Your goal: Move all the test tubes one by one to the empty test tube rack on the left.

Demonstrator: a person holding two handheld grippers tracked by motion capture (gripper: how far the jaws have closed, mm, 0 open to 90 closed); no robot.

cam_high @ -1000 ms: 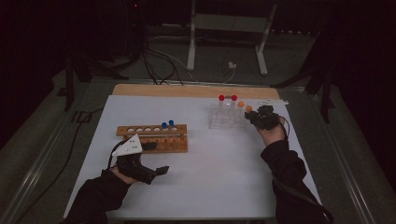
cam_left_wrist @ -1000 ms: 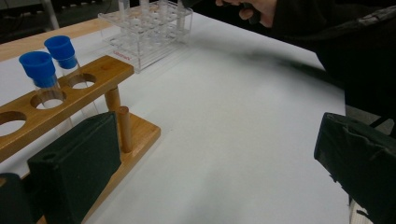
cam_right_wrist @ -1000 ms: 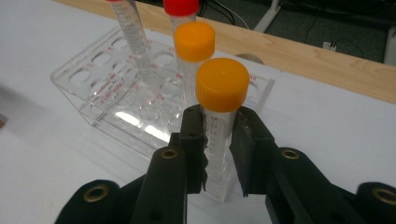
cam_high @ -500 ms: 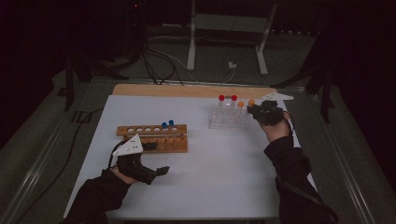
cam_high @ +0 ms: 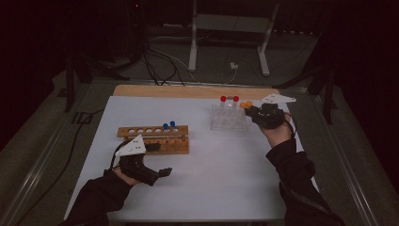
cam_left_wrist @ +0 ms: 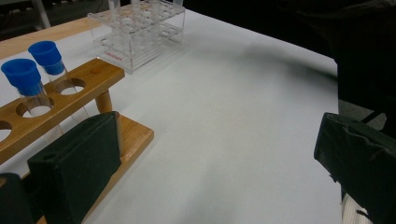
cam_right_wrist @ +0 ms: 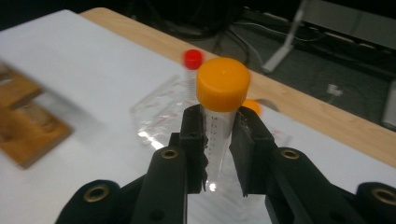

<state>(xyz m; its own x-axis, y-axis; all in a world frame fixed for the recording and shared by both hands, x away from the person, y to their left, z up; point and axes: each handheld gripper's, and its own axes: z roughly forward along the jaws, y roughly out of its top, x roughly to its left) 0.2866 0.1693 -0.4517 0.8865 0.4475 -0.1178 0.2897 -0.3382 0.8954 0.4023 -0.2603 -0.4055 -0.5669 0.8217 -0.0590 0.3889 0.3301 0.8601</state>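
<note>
The table (cam_high: 202,188) holds two racks. The wooden rack (cam_high: 155,140) stands toward nine o'clock from the middle. Two capped tubes (cam_high: 168,128) stand in holes near its three o'clock end. The see-through rack (cam_high: 229,117) stands toward one o'clock, near the far edge. Two tubes (cam_high: 229,101) stand at its far side.

The left tool (cam_high: 162,173) lies at seven o'clock, in front of the wooden rack and just beside it. The right tool (cam_high: 249,112) is at two o'clock, right next to the see-through rack. It holds a tube (cam_right_wrist: 218,116) upright between its jaws, above that rack. Another tube (cam_right_wrist: 192,65) stands behind it.
</note>
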